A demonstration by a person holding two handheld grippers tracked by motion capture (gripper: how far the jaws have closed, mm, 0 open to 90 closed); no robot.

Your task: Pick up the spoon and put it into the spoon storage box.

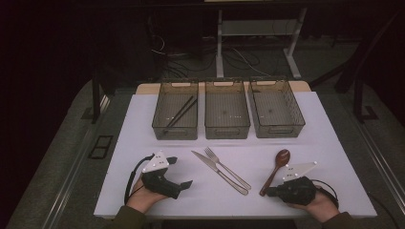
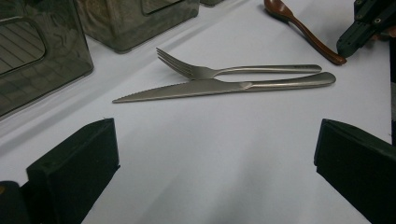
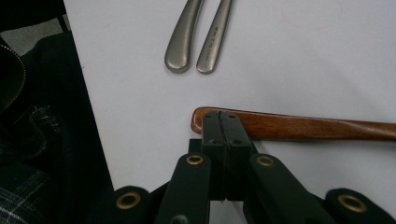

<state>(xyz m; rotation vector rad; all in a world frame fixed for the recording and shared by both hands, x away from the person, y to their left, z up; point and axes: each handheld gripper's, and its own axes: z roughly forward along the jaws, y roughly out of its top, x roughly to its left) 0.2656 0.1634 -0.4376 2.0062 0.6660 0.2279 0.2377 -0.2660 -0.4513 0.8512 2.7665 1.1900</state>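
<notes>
While the left hand-held gripper (image 2: 215, 154) gapes wide, the right hand-held gripper (image 3: 223, 122) is pressed together, hiding the wooden spoon (image 3: 303, 127) handle's near end

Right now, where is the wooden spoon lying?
In the high view, the wooden spoon lies on the table's right side, right of the fork, its handle end at the shut right tongs.
</notes>
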